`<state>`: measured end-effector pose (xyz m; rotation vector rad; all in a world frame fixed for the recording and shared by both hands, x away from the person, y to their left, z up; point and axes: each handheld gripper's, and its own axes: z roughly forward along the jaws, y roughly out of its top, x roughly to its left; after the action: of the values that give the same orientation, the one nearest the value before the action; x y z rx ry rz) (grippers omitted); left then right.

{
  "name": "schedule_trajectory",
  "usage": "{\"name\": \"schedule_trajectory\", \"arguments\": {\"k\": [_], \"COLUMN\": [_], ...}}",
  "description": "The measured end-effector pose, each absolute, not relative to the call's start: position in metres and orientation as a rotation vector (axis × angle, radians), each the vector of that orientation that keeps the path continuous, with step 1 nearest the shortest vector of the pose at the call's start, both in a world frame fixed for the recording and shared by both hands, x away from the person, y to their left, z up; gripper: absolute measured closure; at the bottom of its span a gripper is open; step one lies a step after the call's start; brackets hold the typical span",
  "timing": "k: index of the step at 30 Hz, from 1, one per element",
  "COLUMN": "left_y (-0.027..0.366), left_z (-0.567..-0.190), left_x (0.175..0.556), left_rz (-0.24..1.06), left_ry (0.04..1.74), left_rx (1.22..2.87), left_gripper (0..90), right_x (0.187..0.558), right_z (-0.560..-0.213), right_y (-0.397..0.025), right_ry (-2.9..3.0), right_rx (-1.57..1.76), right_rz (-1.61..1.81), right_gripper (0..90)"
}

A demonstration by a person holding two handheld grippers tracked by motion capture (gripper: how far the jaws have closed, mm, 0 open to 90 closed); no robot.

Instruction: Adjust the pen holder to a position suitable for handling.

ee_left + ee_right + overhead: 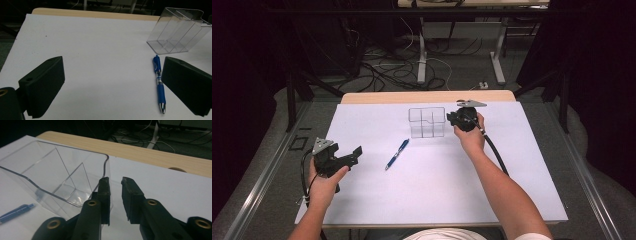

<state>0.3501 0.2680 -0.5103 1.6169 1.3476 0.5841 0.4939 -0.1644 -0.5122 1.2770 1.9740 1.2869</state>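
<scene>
left gripper (pixel 112 87) jaws wide apart | blue pen (pixel 159 83) beside one jaw (tip nearest) | clear organizer (pixel 178 31) beyond

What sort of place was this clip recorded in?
Most likely a lab or data-collection workspace. A white sheet covers a wooden table, loose cables sprawl on the floor beyond it, dark curtains stand at the sides, and a person holds camera-fitted grippers.
</scene>
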Motion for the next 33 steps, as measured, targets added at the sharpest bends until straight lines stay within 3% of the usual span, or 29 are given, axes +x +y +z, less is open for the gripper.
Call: {"name": "schedule_trajectory", "arguments": {"k": [14, 33], "left_y": [0.266, 0.257], "left_z": [-0.51, -0.505], "left_x": [0.348, 0.348], "left_rz": [0.594, 0.571], "left_ry": [1.348, 1.327], "left_rx": [1.621, 1.628], "left_gripper": [5.2, 6.6], "right_x": [0.473, 0.411], "right_z": [-0.493, -0.468], "right_y": [-0.175, -0.178], "right_ry": [2.067, 2.181], "right_rx": [1.184, 0.945], "right_rz": [1.269, 1.262], "right_gripper": [51.1, 35.0]}}
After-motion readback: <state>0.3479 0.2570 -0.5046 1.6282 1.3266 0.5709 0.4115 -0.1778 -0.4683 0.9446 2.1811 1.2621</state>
